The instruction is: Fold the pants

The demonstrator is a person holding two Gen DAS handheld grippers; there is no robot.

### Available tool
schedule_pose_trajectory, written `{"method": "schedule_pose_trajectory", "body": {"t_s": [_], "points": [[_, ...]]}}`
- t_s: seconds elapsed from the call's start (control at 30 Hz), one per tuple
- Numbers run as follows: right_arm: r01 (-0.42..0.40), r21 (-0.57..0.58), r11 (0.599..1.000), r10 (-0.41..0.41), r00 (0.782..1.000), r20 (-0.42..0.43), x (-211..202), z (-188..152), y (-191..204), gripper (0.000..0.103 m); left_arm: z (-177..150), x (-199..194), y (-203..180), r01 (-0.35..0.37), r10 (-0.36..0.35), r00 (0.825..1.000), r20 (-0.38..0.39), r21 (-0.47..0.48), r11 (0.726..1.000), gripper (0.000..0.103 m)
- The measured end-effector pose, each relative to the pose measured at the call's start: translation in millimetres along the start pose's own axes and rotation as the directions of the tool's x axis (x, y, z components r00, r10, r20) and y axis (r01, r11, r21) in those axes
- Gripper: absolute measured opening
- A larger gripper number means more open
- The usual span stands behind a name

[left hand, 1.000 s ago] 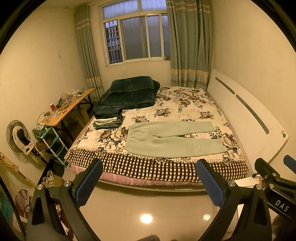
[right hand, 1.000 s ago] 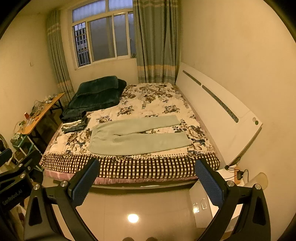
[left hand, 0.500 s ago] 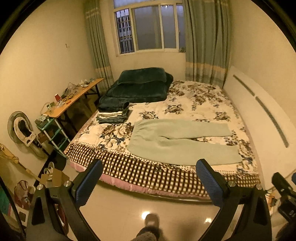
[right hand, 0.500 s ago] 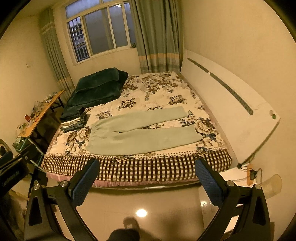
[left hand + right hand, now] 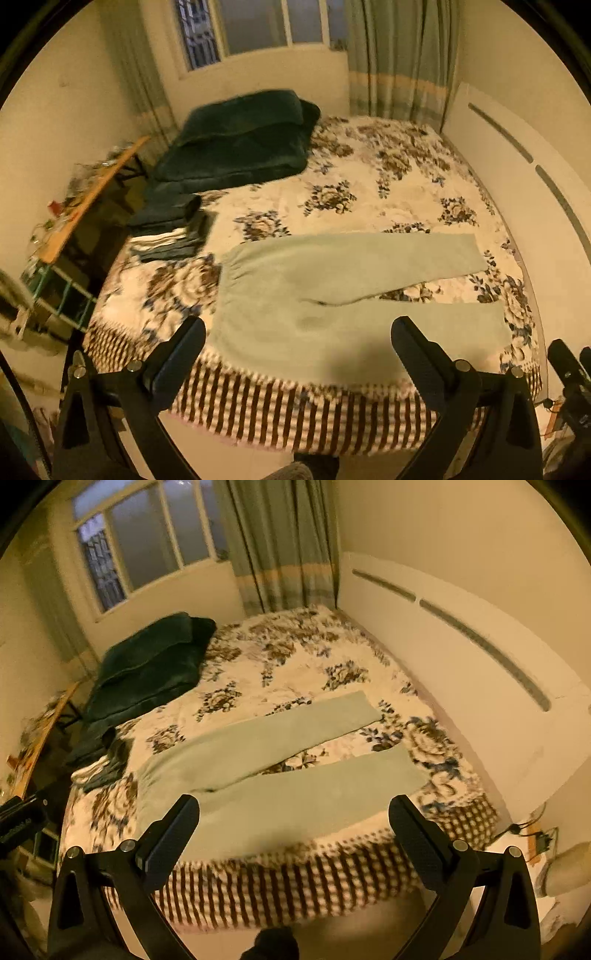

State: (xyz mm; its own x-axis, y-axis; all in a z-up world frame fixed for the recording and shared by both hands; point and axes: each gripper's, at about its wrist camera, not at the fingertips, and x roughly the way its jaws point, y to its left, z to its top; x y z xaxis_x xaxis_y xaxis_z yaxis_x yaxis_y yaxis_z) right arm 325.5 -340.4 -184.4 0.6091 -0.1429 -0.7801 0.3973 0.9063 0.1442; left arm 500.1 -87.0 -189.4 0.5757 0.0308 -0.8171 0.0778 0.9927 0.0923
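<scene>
Pale green pants lie flat on the floral bed, waistband to the left, both legs stretched right and slightly apart. They also show in the right wrist view. My left gripper is open and empty, just short of the bed's near edge by the waist end. My right gripper is open and empty, in front of the near leg.
A dark green folded quilt lies at the bed's far left, with a stack of folded clothes in front of it. A cluttered wooden desk stands left of the bed. A white headboard runs along the right.
Both grippers have moved forward toward the bed and tilted down; the pants now fill much more of each view. The pants have not moved.
</scene>
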Motion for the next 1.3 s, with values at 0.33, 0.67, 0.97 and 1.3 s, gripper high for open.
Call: {"method": "schedule_pose_trajectory", "body": {"t_s": [0.33, 0.67, 0.97, 1.3], "points": [[0.023, -0.046, 0.999, -0.029, 0.989, -0.146, 245.5, 101.3, 75.5, 0.103, 102.4, 206.1, -15.5, -0.030, 0.042, 0.989, -0.140, 0.088, 0.996, 0.103], [-0.119, -0.458, 0.881, -0.098, 0.901, -0.423, 515.6, 168.8, 135.6, 0.103, 149.8, 419.5, -51.6, -0.014, 0.114, 0.933, -0.341, 0.285, 0.958, 0.099], [-0.353, -0.689, 0.632, -0.227, 0.766, -0.601, 707.2, 160.7, 192.8, 0.103, 151.2, 558.2, -77.4, 0.070, 0.118, 0.871, -0.477, 0.357, 0.932, 0.095], [-0.494, -0.768, 0.408, -0.456, 0.618, -0.640, 823.3, 112.5, 198.9, 0.103, 135.4, 624.9, -81.8, 0.143, 0.128, 0.824, -0.552, 0.421, 0.896, 0.095]]}}
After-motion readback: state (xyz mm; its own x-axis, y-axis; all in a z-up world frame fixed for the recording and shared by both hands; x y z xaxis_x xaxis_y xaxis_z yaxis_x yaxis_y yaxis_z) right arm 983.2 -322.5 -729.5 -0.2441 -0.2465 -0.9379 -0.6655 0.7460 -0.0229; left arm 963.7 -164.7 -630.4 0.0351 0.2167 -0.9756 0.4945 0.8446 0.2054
